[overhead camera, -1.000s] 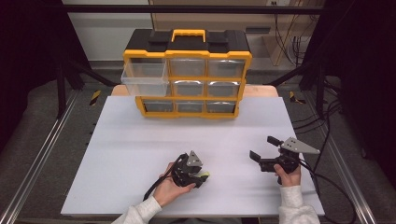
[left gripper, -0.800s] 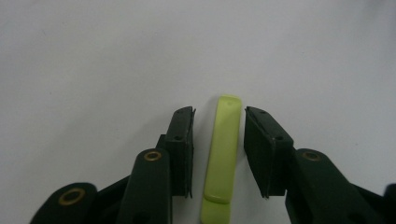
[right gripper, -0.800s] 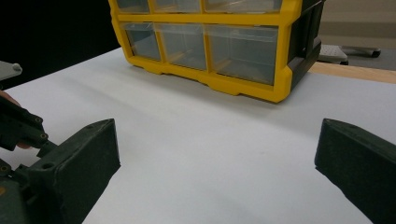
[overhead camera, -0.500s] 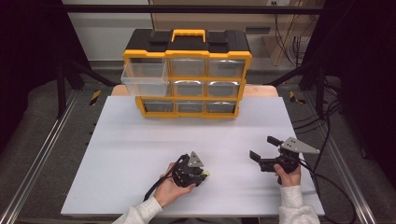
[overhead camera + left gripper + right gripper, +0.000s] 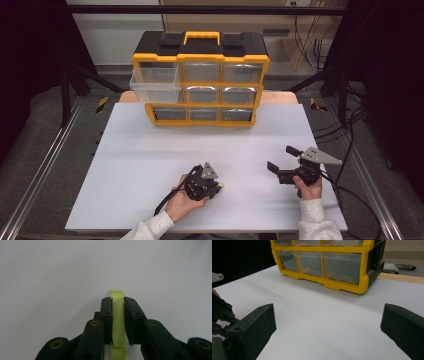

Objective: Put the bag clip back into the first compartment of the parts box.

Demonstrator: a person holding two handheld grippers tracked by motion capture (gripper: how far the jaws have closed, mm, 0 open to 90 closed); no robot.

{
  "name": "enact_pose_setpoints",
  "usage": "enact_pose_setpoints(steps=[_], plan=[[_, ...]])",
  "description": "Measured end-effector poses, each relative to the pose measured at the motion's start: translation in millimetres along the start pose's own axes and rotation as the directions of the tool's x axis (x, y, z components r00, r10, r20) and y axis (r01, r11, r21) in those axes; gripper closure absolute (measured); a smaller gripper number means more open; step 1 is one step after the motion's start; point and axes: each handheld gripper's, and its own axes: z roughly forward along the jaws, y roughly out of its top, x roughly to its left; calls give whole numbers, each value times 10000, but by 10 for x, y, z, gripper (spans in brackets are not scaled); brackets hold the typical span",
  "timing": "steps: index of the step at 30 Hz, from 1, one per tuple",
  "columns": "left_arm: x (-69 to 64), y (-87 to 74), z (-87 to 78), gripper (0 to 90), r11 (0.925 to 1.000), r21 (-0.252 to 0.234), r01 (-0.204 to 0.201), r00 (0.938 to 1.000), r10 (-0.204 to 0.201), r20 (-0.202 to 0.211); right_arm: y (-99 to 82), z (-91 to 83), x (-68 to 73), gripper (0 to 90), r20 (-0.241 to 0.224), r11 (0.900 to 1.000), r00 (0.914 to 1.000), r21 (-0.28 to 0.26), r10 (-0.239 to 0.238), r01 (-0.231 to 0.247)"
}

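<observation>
Lime-green plastic, smooth and slightly translucent, makes up the narrow strip (image 5: 117,322) with its rounded tip. Your left gripper (image 5: 117,315) has just been closing and now presses both pads against its flat sides. Its long axis runs straight out along the jaws; in the high view the tip pokes toward the right edge of the white worktop (image 5: 150,165), near the front edge. Your right gripper (image 5: 282,162) rests near the front right corner, jaws wide apart on nothing. At the back edge stands the yellow drawer cabinet (image 5: 200,80); its upper-left clear drawer (image 5: 155,85) is pulled out, contents not discernible.
</observation>
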Motion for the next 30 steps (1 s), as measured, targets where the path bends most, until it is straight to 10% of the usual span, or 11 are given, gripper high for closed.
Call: enact_pose_setpoints(steps=[30], plan=[[123, 83, -344, 776, 9965, -760, 344, 9993, -354, -123, -5, 8, 2, 4, 7, 10000, 10000, 59, -38, 38]])
